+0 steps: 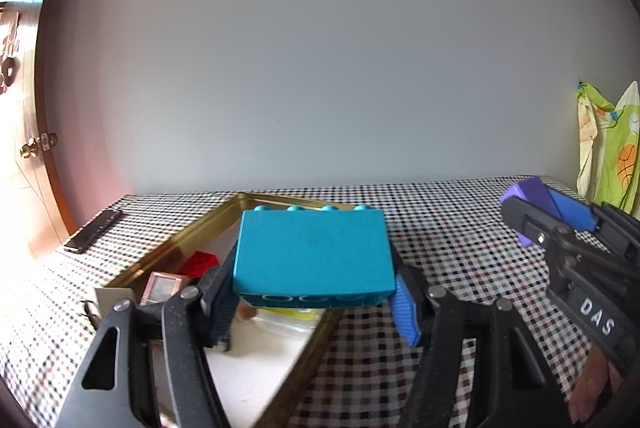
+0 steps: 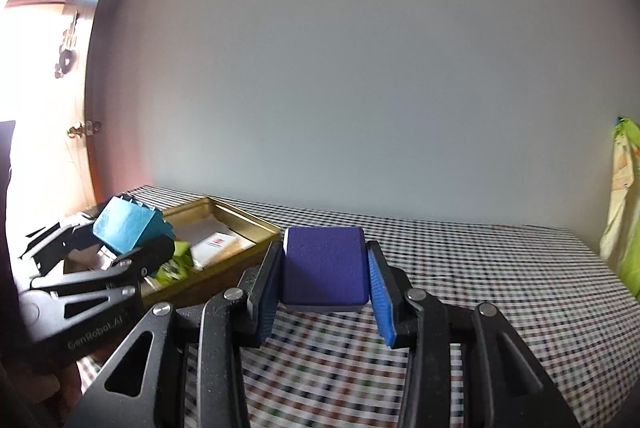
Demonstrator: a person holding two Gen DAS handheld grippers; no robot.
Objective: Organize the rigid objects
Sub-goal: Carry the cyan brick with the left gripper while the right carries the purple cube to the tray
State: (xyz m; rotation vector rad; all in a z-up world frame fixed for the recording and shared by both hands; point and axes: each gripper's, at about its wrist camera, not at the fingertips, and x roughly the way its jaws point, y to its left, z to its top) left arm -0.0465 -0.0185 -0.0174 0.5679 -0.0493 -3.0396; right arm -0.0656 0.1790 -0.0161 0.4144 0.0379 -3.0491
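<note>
My left gripper (image 1: pixel 314 292) is shut on a teal toy brick (image 1: pixel 314 258) with studs on its far side and holds it above the gold metal tray (image 1: pixel 176 252). The same brick (image 2: pixel 124 224) shows at the left of the right wrist view, over the tray (image 2: pixel 248 220). My right gripper (image 2: pixel 324 288) is shut on a purple block (image 2: pixel 324 268) and holds it above the checkered tablecloth, right of the tray. That block (image 1: pixel 532 194) and gripper also show at the right edge of the left wrist view.
The tray holds a red brick (image 1: pixel 200 262), a pink-framed square piece (image 1: pixel 162 286), a yellow-green item (image 2: pixel 176 260) and a white card (image 2: pixel 216 244). A dark flat phone-like object (image 1: pixel 94 230) lies left of the tray. A wooden door (image 1: pixel 28 148) stands left, a green cloth (image 1: pixel 612 156) hangs right.
</note>
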